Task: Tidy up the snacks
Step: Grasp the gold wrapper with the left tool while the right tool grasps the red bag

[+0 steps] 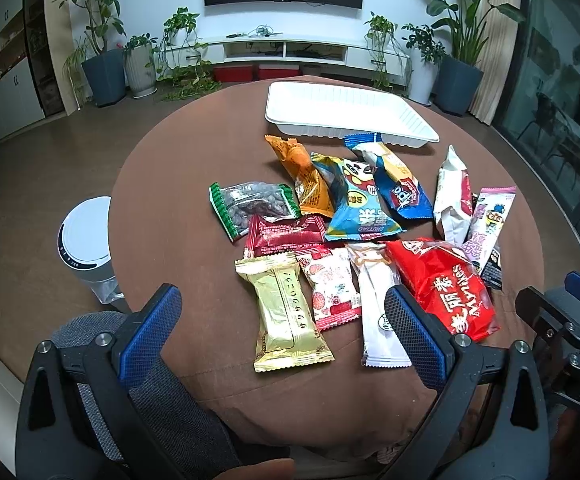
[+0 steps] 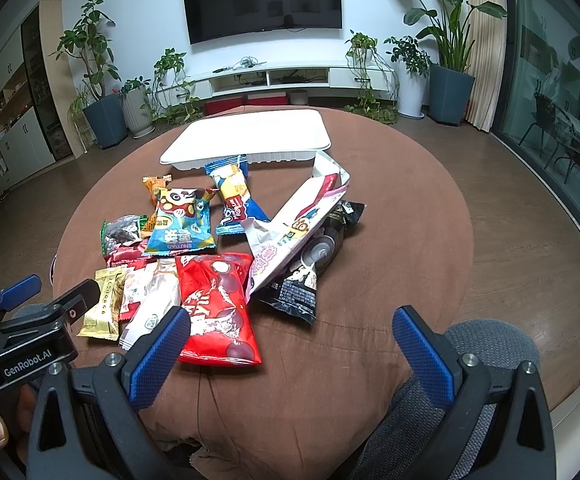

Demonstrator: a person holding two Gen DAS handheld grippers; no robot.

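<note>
Looking across from the left, I had my left claw (image 1: 282, 328) spread wide and holding nothing, poised low over the near edge of the round brown-clothed bench (image 1: 162, 208). Just ahead of it lay the gold foil wafer packet (image 1: 286, 312), beside it the red-and-white patterned sachet (image 1: 332, 286) and the long white wrapper (image 1: 378, 308). Farther back sat the clear nut bag with green ends (image 1: 252, 206), the dark red flat packet (image 1: 288, 236) partly under its neighbours, the orange pouch (image 1: 304, 178), the blue panda-print bag (image 1: 356, 204) and the blue-and-white bar wrapper (image 1: 396, 180). To the right were the large glossy red bag (image 2: 218, 304), the pink cartoon strip packet (image 2: 290, 240) leaning over the black packet (image 2: 310, 272), and a white crinkled pouch (image 1: 452, 196).

The snacks lay scattered and overlapping in the middle, all outside the white rectangular plastic tray (image 1: 290, 120) at the far side, which was empty; I judged sorting had not begun and the tray was meant to receive them. My right claw (image 2: 290, 344) was likewise spread and empty, hovering near the red bag.

Beyond the bench I saw wooden flooring, potted plants, a low white media cabinet, a wall-mounted television and a white cylindrical appliance (image 1: 86, 240) on the floor at left.
</note>
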